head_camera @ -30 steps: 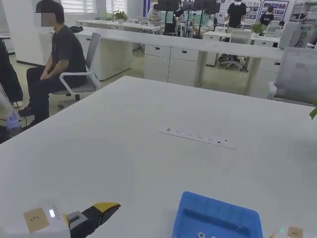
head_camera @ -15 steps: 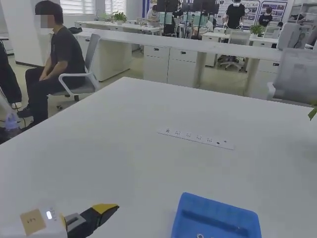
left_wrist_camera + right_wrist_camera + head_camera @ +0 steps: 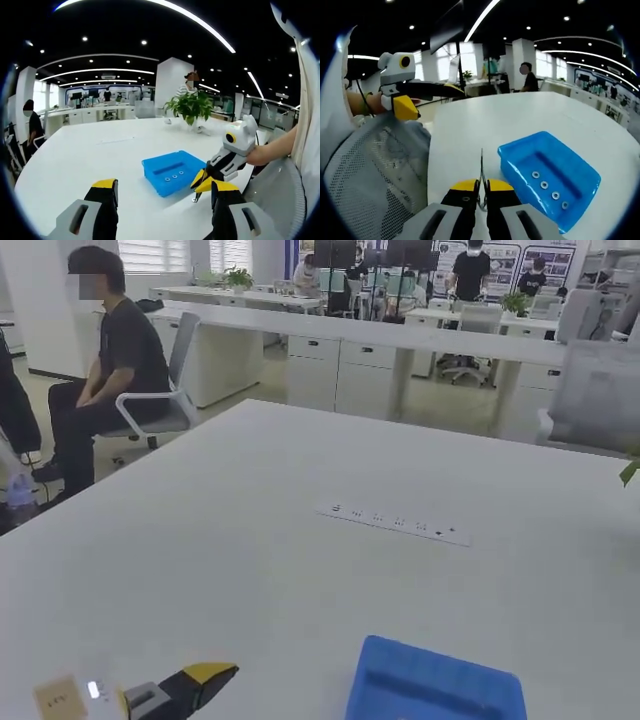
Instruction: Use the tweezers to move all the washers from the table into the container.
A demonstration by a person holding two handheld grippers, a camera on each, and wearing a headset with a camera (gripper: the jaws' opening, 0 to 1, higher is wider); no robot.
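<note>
Head view: white table [image 3: 250, 540] fills most of the frame. The blue container [image 3: 440, 665] is at the bottom edge right of centre, cut off, so its inside is not visible. The left gripper [image 3: 212, 675] pokes in at lower left with a yellow-black tip; its opening can't be told here. A white power strip [image 3: 393, 523] lies mid-frame, well apart from the container. A seated person [image 3: 110, 360] on an office chair [image 3: 172, 390] is at upper left. Left gripper view: the left gripper [image 3: 164, 186] has its own jaws at the bottom, spread wide, with nothing between them. The container [image 3: 151, 177] is centre-right on the table [image 3: 90, 150], with three washers [image 3: 174, 176] seen in a row inside. The right gripper [image 3: 202, 182] comes in from the right, just beside the container, with the tweezers [image 3: 195, 196] pointing down at the table. A potted plant [image 3: 192, 107] stands behind. Right gripper view: the right gripper [image 3: 481, 186] has its jaws almost together, clamped on the tweezers [image 3: 482, 167], whose thin tips point up-frame over the table [image 3: 470, 120]. The container [image 3: 520, 145] is at lower right, near the tweezers, with four washers [image 3: 544, 185] in a line on its floor. The left gripper [image 3: 432, 100] is at upper left, jaws apart. A mesh chair back [image 3: 375, 170] is at lower left.
</note>
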